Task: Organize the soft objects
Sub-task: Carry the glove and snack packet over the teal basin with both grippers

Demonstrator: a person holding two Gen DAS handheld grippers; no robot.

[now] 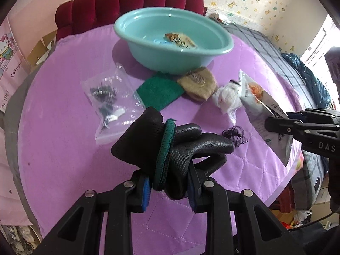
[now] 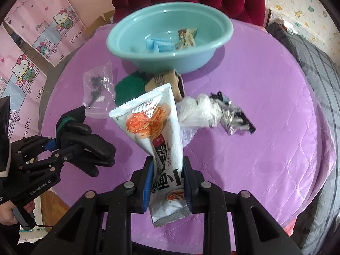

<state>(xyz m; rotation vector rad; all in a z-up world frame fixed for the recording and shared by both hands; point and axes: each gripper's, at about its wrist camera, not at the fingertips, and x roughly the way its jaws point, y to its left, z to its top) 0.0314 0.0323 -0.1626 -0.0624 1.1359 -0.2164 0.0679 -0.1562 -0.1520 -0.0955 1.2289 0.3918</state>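
Red tufted headboard, pink cartoon posters, floral wallpaper, purple quilt

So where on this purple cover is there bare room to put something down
The purple cover is bare on its right half, beyond the crumpled foil wrapper, and along the near edge. It is crowded below the teal basin: zip bag, green pad, tan sock and white plastic bag lie close together.

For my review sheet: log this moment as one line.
left gripper: shut on black glove | right gripper: shut on snack packet | teal basin: partly filled
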